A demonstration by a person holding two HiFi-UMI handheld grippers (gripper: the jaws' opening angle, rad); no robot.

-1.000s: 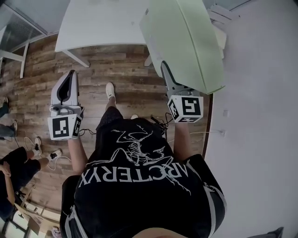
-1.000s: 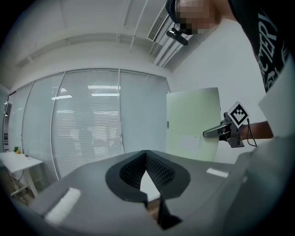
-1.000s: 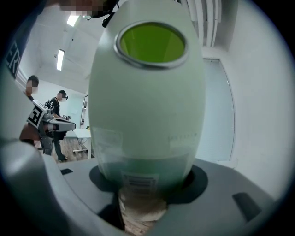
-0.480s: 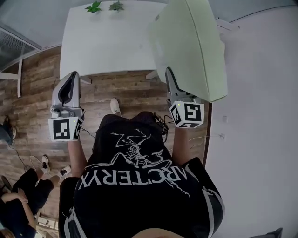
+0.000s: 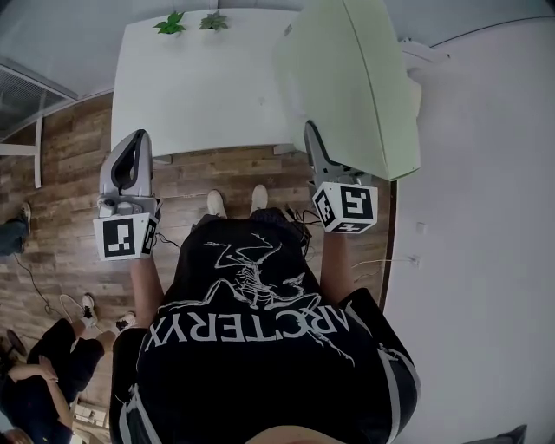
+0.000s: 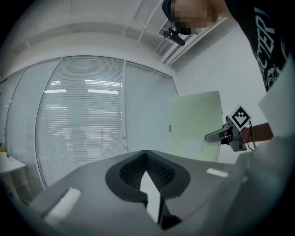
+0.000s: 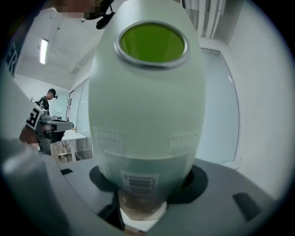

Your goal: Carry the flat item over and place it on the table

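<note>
Head view: one pale green flat item (image 5: 351,78) is held clamped at its lower edge in the right gripper (image 5: 314,154). Its long axis runs from the jaws toward the upper edge of the frame, overlapping the right end of the one white table (image 5: 199,87); it is judged not yet laid down. The left gripper (image 5: 132,160), at left, is closed on nothing. Two grippers and two small plants (image 5: 172,22) are counted.

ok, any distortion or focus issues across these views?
Head view: sharp, mild fisheye bowing the white table. Left gripper view: strong fisheye, dark corner vignette, bright blinds. Right gripper view: pale green board bulges egg-shaped, its near end soft.
</note>
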